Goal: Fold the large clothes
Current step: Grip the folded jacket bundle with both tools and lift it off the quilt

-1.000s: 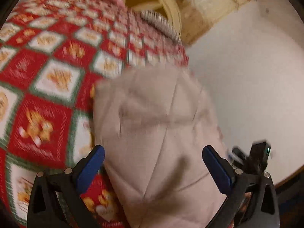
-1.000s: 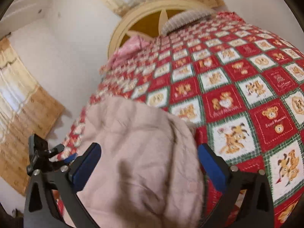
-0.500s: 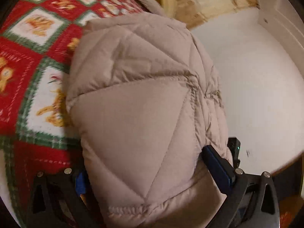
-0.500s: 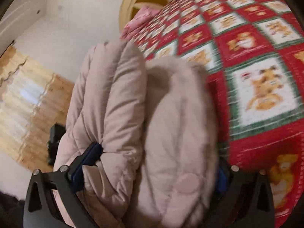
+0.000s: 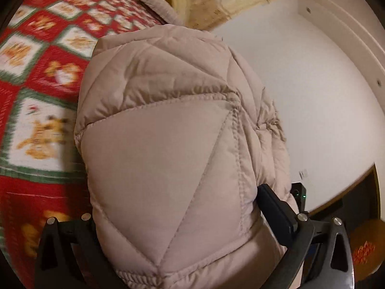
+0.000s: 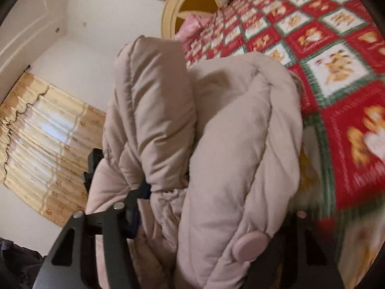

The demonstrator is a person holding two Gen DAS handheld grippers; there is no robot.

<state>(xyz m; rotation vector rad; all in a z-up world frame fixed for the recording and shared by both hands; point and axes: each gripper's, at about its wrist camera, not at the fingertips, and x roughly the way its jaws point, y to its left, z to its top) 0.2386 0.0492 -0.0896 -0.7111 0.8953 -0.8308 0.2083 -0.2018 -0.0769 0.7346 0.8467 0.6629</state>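
Left wrist: left gripper (image 5: 173,219), spread wide a second ago, is now clenched on the folded jacket (image 5: 168,132), lifted above the bed (image 5: 36,72). Right wrist: right gripper (image 6: 211,204) likewise grasps the jacket (image 6: 216,132). Fold looks done; bundle is being carried off.

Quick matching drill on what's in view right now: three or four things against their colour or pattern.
Things:
1. puffer jacket
2. bedspread
3. curtain
4. pillow

Colours:
a. pink
b. golden yellow
c. beige, quilted
d. red and white squares with green borders

Pairs: 1-c, 2-d, 3-b, 4-a
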